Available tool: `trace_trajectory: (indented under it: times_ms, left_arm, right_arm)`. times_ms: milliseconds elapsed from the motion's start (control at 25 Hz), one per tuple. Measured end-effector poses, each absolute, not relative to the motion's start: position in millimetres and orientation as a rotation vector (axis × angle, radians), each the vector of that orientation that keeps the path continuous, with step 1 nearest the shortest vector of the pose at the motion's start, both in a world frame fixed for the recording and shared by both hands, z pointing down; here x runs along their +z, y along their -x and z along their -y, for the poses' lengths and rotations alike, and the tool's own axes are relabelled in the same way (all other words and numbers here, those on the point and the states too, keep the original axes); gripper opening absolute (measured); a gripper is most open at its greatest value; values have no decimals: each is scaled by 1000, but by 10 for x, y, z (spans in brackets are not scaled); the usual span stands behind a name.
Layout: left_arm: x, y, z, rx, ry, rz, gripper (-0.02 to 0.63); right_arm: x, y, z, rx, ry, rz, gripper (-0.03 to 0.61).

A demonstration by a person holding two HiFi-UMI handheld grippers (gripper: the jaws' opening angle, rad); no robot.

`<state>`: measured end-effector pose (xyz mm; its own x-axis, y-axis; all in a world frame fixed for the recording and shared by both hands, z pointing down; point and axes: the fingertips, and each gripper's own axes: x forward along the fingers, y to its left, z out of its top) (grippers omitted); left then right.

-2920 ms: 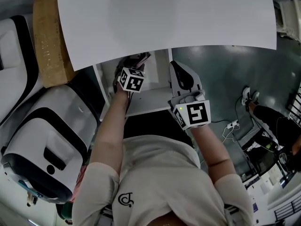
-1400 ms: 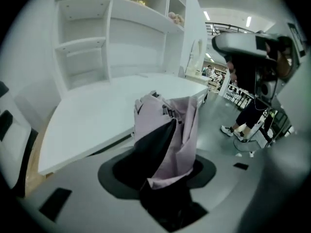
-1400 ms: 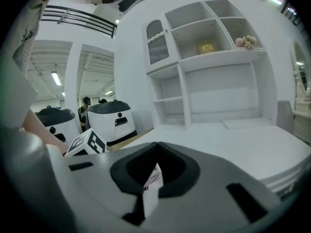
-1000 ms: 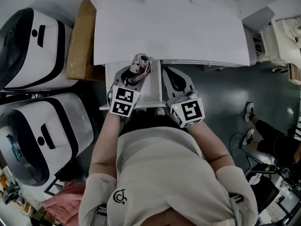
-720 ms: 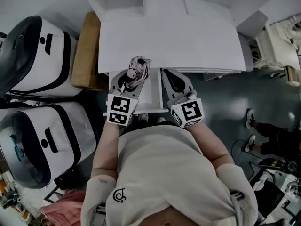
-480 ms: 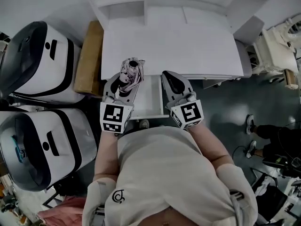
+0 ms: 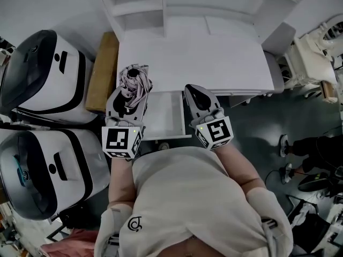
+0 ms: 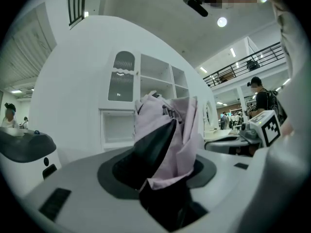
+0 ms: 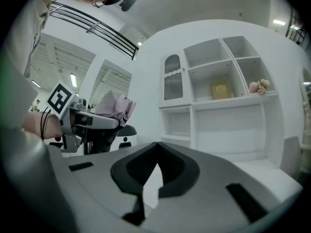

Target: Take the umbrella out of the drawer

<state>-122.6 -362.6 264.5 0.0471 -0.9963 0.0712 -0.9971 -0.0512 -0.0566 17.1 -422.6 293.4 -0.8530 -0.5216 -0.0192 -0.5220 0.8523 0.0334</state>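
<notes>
Head view | left gripper [image 7: 131, 92] fingers [image 8: 73, 178] clamp umbrella [image 7: 134, 77] | right gripper [image 7: 197, 94] fingers [image 9: 218, 174] together, empty

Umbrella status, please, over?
Left gripper shut on umbrella, held out of the open drawer. Right gripper shut, empty. Nothing in the way.

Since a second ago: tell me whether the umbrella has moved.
Yes. The umbrella, in the left gripper, was over the drawer; it now sits left of it, at the front left corner of the desk.

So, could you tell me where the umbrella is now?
The umbrella is left of centre in the head view, clamped in the left gripper, beside the open drawer.
</notes>
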Motion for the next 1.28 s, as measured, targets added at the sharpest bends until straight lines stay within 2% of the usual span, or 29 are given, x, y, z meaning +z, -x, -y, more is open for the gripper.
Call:
trace_trajectory:
  times_ms: [800, 1280]
  left_arm:
    - [2749, 1127, 3522, 143, -2247, 2120, 229]
    - [2664, 1222, 3467, 40, -2210, 2110, 229]
  right_arm:
    - [2685, -172, 4079, 85, 801, -3001, 5]
    - [2697, -125, 4042, 114, 823, -3004, 5]
